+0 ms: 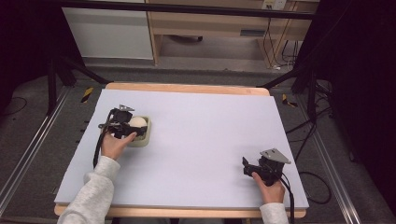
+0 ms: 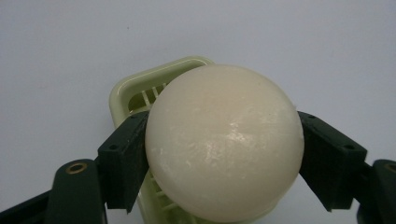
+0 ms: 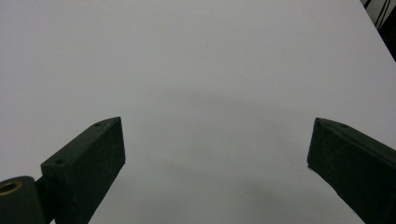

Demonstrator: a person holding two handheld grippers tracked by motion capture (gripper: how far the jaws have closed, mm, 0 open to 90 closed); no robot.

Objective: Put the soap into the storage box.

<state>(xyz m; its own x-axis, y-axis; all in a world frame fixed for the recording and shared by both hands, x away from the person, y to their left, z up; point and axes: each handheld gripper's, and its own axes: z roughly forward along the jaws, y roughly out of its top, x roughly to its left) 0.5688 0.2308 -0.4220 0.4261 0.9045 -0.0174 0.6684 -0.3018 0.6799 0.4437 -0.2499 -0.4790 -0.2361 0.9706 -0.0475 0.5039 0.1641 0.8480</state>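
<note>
A round cream soap bar sits between the two jaws of my left gripper, which is shut on it from both sides. Beneath it lies a pale green slatted soap dish. In the high view the left gripper holds the soap over the dish at the table's left side. My right gripper is open, its jaws wide apart over bare white tabletop. It rests in the person's hand near the front right of the table.
The white board covers the table, with a wooden edge at the far and near sides. Black stands and cables lie on the floor to both sides. A wooden cabinet stands beyond the table.
</note>
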